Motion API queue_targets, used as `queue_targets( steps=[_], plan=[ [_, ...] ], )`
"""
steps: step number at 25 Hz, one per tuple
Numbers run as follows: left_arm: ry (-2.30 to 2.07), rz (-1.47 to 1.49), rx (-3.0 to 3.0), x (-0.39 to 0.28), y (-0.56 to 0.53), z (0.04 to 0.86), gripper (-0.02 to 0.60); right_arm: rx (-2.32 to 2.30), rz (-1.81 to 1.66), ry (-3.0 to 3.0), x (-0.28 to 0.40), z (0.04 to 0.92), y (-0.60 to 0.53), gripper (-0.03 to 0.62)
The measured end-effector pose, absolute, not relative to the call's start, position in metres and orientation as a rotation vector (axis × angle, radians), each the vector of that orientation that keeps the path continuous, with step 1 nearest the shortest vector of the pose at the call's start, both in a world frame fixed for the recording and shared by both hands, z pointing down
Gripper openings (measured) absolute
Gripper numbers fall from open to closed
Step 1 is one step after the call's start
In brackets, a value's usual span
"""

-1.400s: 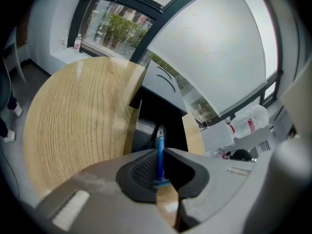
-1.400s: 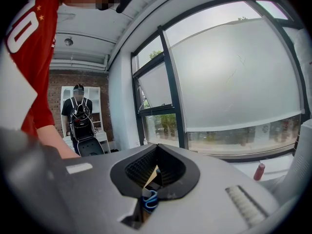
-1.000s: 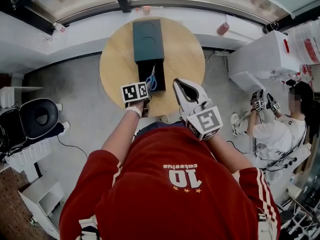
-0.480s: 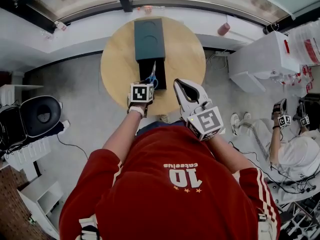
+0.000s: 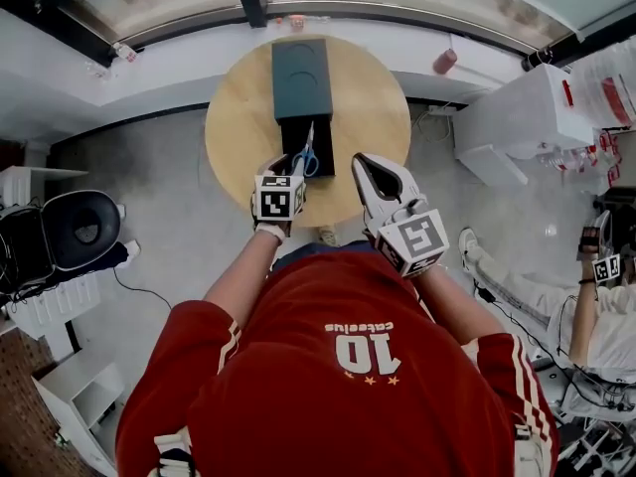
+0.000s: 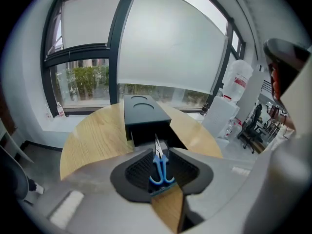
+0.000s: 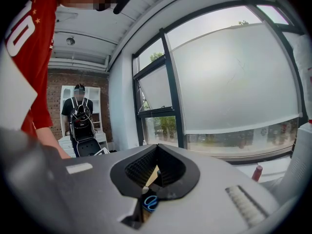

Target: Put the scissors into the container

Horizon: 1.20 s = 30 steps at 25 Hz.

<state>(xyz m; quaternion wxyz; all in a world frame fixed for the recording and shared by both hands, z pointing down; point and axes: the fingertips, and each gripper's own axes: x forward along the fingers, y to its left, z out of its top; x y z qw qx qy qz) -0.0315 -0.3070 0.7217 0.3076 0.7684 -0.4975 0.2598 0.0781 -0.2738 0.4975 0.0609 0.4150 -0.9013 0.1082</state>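
- The scissors (image 5: pixel 305 157), with 2 blue handle loops and thin steel blades, lie in the black pull-out tray (image 5: pixel 320 137) at the near end of the container (image 5: pixel 301 78). The blade tips point into the container body and the loops face away from it.
- Judged by their build, they are light and stiff. The blades are smooth and narrow and would likely slip or pivot under a pinch. The better hold is across the 2 plastic loops or just ahead of them at the pivot, squarely, so the pair does not swing. The tips are sharp and belong pointing away.
- The left gripper (image 5: pixel 286 167) hovers just off the tray's near end, in line with the scissors. Its fingers stand wide and are closing. The loops show in the gap between them, but neither pad presses on them, so nothing is held.
- The right gripper (image 5: pixel 366 164) hangs beside the tray's near right corner. Its fingers are parted only by a narrow slit and hold nothing. The scissors show through that slit, well beyond it.
- The container sits on a round wooden surface (image 5: pixel 238 127), running from the middle toward the far edge.
- Beyond the container is a window ledge with a small red bottle (image 5: pixel 444 58).
- Well off to the container's left is a black chair (image 5: pixel 75 232), and well off to its right sits another person (image 5: pixel 606 306).
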Motion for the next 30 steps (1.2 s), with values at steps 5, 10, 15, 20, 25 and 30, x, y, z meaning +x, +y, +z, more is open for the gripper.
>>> queue_targets(
  steps=[5, 10, 15, 20, 25, 30],
  plan=[
    [-1.359, 0.616, 2.165, -0.039, -0.298, 0.668, 0.110, 1.280, 0.297, -2.744, 0.070, 0.482, -0.265, -0.008],
    [-1.421, 0.544, 2.315, -0.047, -0.286, 0.603, 0.109, 1.338, 0.281, -2.744, 0.065, 0.462, -0.256, -0.006],
    [-1.417, 0.368, 2.376, -0.058, -0.267, 0.551, 0.109, 1.412, 0.311, -2.721, 0.067, 0.453, -0.239, -0.006],
    [-1.461, 0.244, 2.534, -0.068, -0.252, 0.481, 0.109, 1.474, 0.248, -2.733, 0.070, 0.431, -0.228, -0.008],
    [-1.577, 0.124, 2.660, -0.082, -0.231, 0.417, 0.078, 1.530, 0.192, -2.749, 0.074, 0.402, -0.212, -0.008],
    [-1.610, 0.012, 2.690, -0.094, -0.207, 0.377, 0.003, 1.555, 0.168, -2.761, 0.069, 0.380, -0.194, -0.008]
  ],
)
